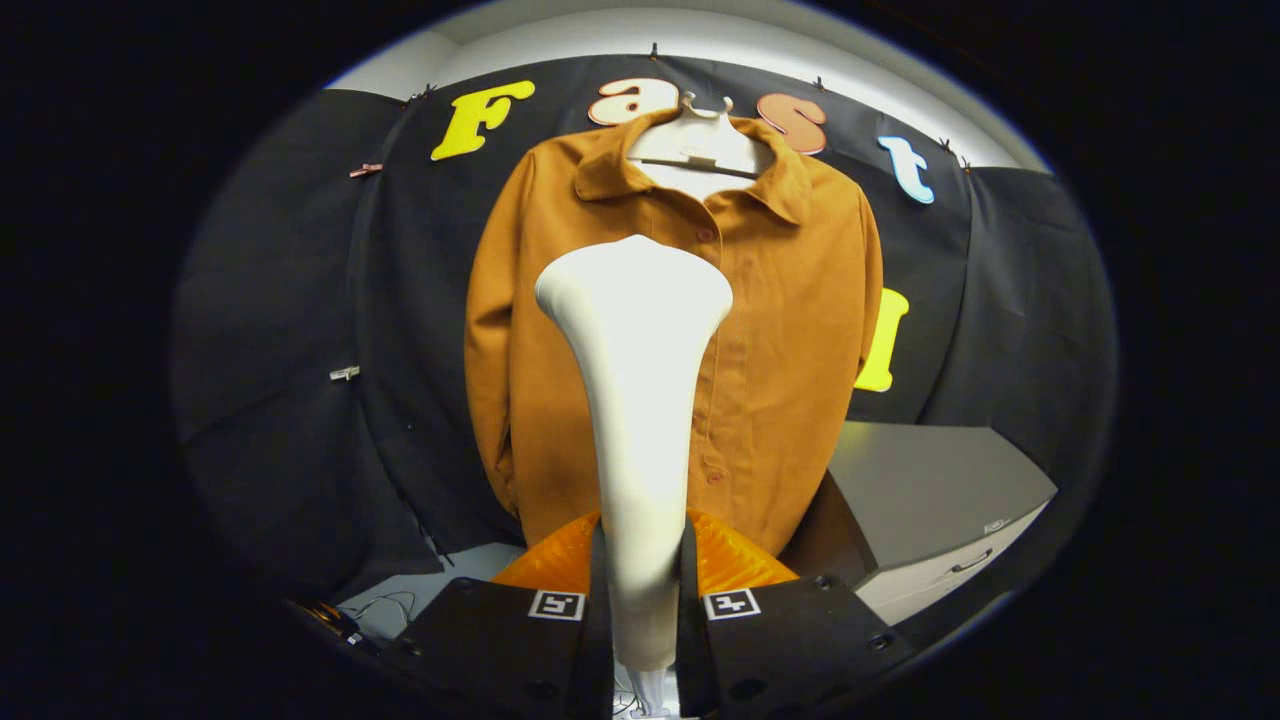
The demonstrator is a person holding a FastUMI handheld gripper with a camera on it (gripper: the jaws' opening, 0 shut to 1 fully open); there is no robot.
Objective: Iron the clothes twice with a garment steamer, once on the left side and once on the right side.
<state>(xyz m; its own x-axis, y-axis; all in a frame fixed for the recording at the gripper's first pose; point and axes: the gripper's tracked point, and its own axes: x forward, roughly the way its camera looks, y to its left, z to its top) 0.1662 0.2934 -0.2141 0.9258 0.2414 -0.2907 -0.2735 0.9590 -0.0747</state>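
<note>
The garment steamer [640, 400] stands upright between the two fingers of the tongs [644, 600], its slim handle rising from the gap and widening into a broad, rounded head at the top. Both fingers [560, 620] press against the handle from either side, so the tongs are clamped on it, opened no wider than the handle's own thickness. A thin cord shows just below the handle's lower end, between the finger bases.

Beyond the steamer head hangs the shirt [780, 330], a rust-orange button-up with a collar, on a pale hanger [700, 140] against the black cloth wall [280, 350]. The steamer head sits in front of the shirt's chest, just to the near side of the button placket, covering the middle of the garment; whether the head touches the cloth cannot be told from this angle. The shirt's sleeves hang straight down at both sides, and its hem falls to just above the fingers.

Between the fingers and the shirt's hem, a ribbed orange part [730, 560] bulges out on both sides of the handle.

Beside the shirt's lower edge, off to one side, stands a grey cabinet [930, 490] with a drawer handle on its front. On the other side, some thin wires [385, 605] lie on a pale surface near the wall's foot.
</note>
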